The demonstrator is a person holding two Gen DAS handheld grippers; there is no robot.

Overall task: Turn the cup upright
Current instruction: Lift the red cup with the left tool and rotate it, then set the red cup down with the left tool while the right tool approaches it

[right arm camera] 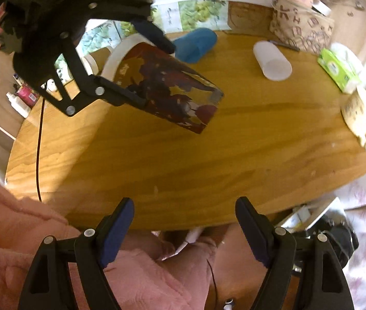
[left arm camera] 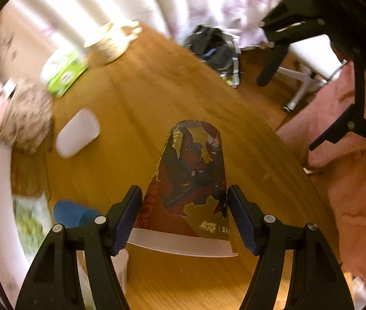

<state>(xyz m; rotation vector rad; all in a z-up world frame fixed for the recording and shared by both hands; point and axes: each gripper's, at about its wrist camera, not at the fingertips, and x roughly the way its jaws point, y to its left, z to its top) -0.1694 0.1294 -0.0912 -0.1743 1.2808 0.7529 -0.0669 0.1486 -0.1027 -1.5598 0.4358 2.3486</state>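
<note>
Bare wooden table (right arm camera: 183, 160) lies below the held cup (right arm camera: 167, 87); blue cup (right arm camera: 196, 42) and white cup (right arm camera: 272, 60) crowd behind.

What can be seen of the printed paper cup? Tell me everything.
The printed paper cup is a tapered paper cup with dark red, gold and blue comic-style artwork, a white band near its rolled rim and small white lettering. The left gripper is shut on its wide end, fingers pressing both sides. It is lifted off the wooden table and tilted, rim toward the gripper, closed base pointing away. Nothing else touches it.
</note>
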